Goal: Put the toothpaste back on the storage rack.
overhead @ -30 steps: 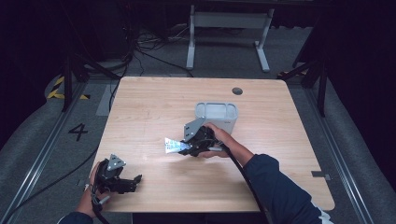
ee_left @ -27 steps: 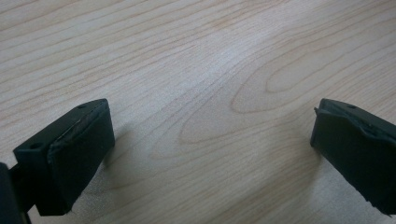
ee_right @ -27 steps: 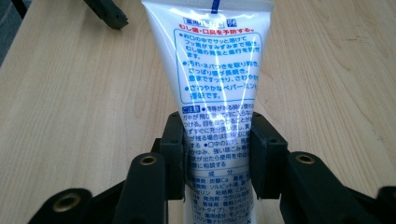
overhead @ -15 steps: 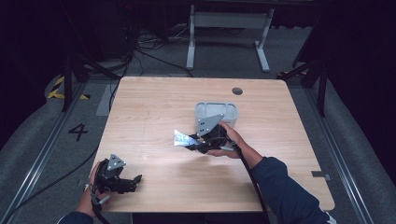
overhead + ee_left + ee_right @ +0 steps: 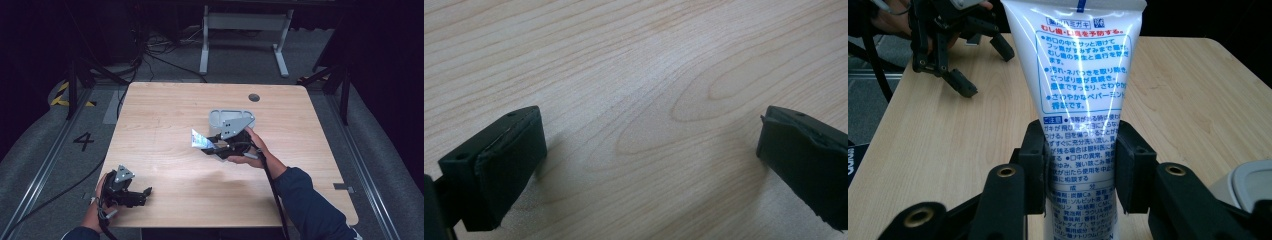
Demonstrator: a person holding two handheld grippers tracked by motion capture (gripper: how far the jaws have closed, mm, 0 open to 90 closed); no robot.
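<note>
Dark studio floor with loose cables and a metal stand (image 5: 245, 22) surrounding a pale wooden desk (image 5: 165, 115). Right tongs (image 5: 216, 145) (image 5: 1080, 165) hovering over the middle of the desk, clamping a white toothpaste tube (image 5: 200, 140) (image 5: 1080, 90) by its lower body, pads pressing on both sides, blue and red print facing the right gripper view's camera. Tube raised off the wood, pointing its flat crimped end toward the left side of the desk in the high view. Grey tray (image 5: 227, 117) (image 5: 1248, 182) lying on the desk just behind the right hand (image 5: 247, 150). Left tongs (image 5: 135, 195) (image 5: 649, 155) resting at the near left corner of the desk, held by the left hand (image 5: 102, 192), jaws standing wide apart, gripping nothing, bare wood grain between them. Both tongs sitting well apart from each other.
</note>
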